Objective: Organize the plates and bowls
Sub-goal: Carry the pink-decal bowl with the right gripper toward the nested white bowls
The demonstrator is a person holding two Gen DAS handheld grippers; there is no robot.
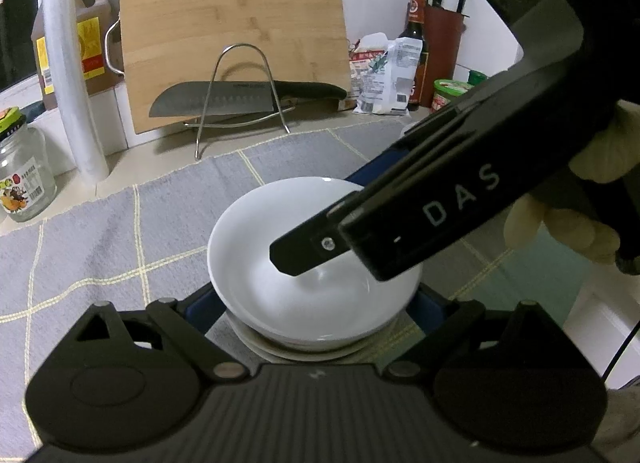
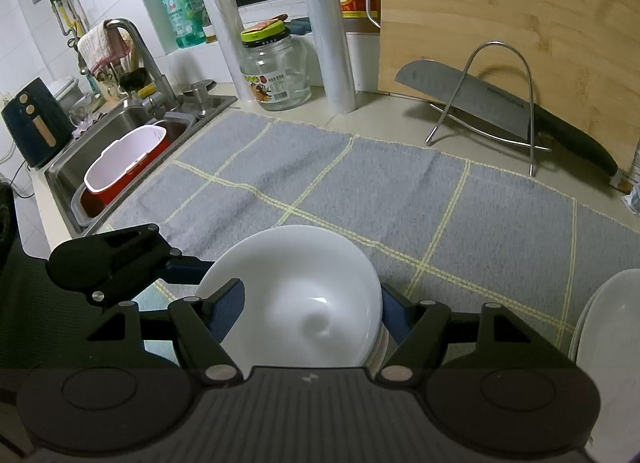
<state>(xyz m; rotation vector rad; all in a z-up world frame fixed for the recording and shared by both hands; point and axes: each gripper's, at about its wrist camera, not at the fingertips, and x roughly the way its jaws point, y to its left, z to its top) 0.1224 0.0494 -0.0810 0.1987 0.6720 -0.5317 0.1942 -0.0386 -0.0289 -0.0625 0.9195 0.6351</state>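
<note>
A white bowl (image 1: 276, 303) (image 2: 296, 263) tops a short stack of white dishes (image 1: 304, 351) (image 2: 382, 343) on a grey checked cloth (image 1: 100, 247). My right gripper (image 2: 310, 313) (image 1: 332, 219) reaches in from the right and is shut on this top bowl, with a blue pad (image 2: 228, 311) on its left rim and the other at its right rim. My left gripper (image 1: 312, 303) straddles the stack, its blue pads (image 1: 202, 303) close beside the dishes on either side without clearly pressing. One of its fingers (image 2: 120, 259) shows left of the bowl in the right wrist view.
Another white plate (image 2: 608, 343) lies at the right on the cloth. Behind stand a wire rack (image 1: 240, 103) with a knife (image 1: 216, 99), a bamboo board (image 1: 232, 23), a glass jar (image 2: 276, 71) and a film roll (image 1: 72, 95). A sink (image 2: 120, 151) holding a red container is at the left.
</note>
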